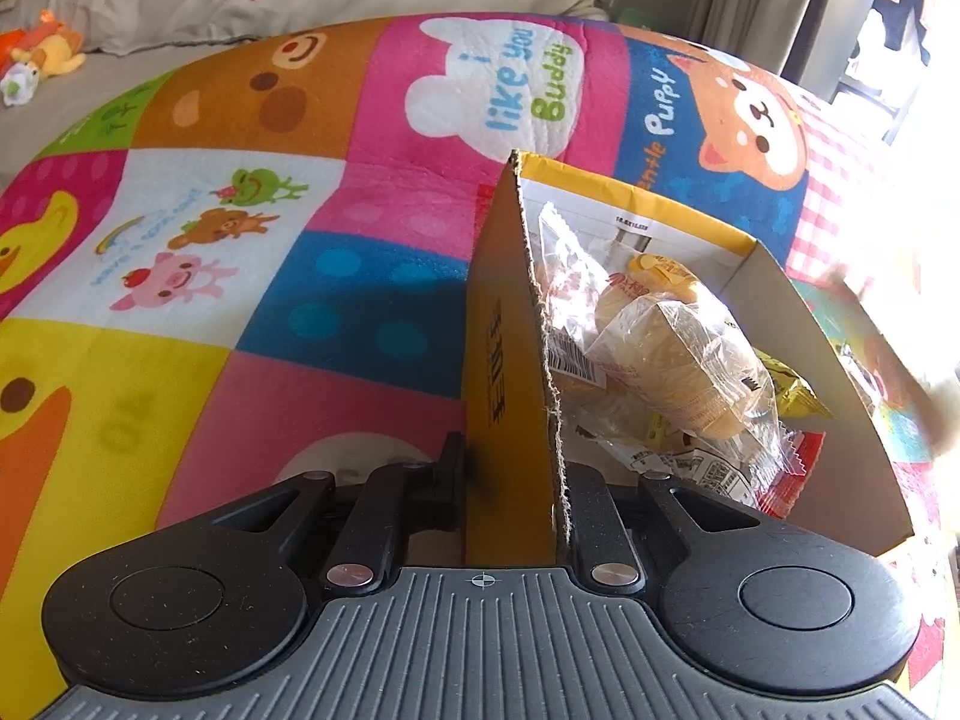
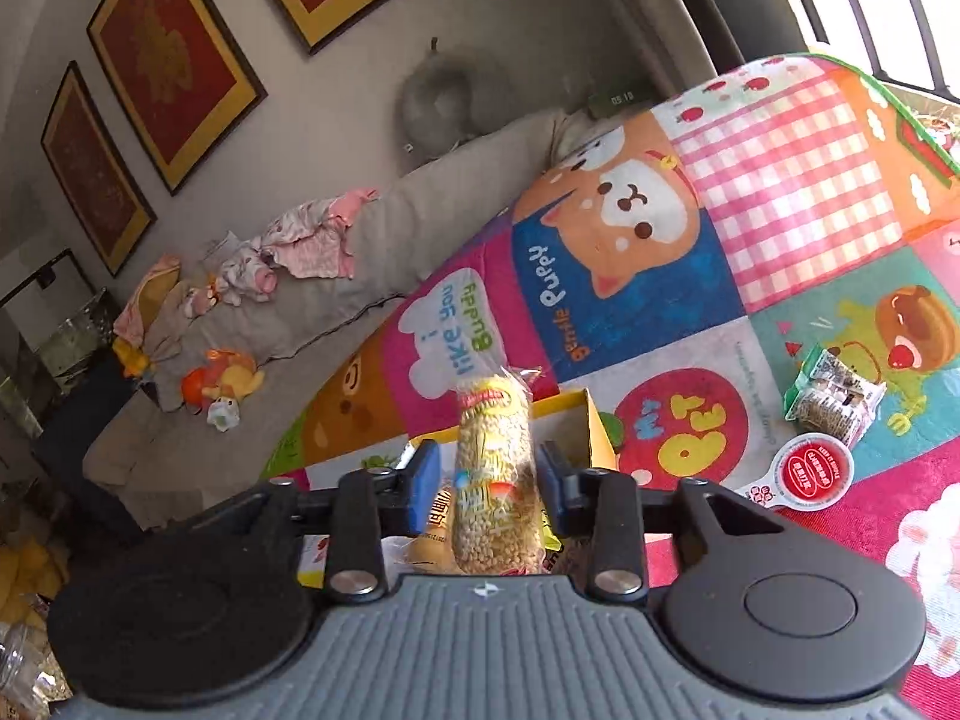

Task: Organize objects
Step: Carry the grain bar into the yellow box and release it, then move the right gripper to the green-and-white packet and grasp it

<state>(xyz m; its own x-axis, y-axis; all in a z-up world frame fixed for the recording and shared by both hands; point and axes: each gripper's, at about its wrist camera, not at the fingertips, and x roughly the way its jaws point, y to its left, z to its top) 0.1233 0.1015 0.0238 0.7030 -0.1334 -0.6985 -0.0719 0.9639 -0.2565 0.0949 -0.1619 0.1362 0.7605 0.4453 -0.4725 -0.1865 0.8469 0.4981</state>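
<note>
Snack packets (image 1: 660, 360) are lying piled inside the yellow cardboard box (image 1: 690, 210), which is sitting on the cartoon play mat (image 1: 240, 240). Left gripper (image 1: 516, 480) jaws are pinching the box's near wall. Right gripper (image 2: 489, 480) jaws are standing spread around a puffed-grain packet (image 2: 493, 480) (pads not pressing it) above the box.

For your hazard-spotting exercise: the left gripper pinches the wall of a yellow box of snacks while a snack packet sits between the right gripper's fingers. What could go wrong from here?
1. The right gripper stands open around the puffed-snack packet, above the yellow box; the packet may tumble outside it.
2. The left gripper clamps a torn wall of the box; it could rip or tip.
3. The bread packets pile high and may spill.
</note>
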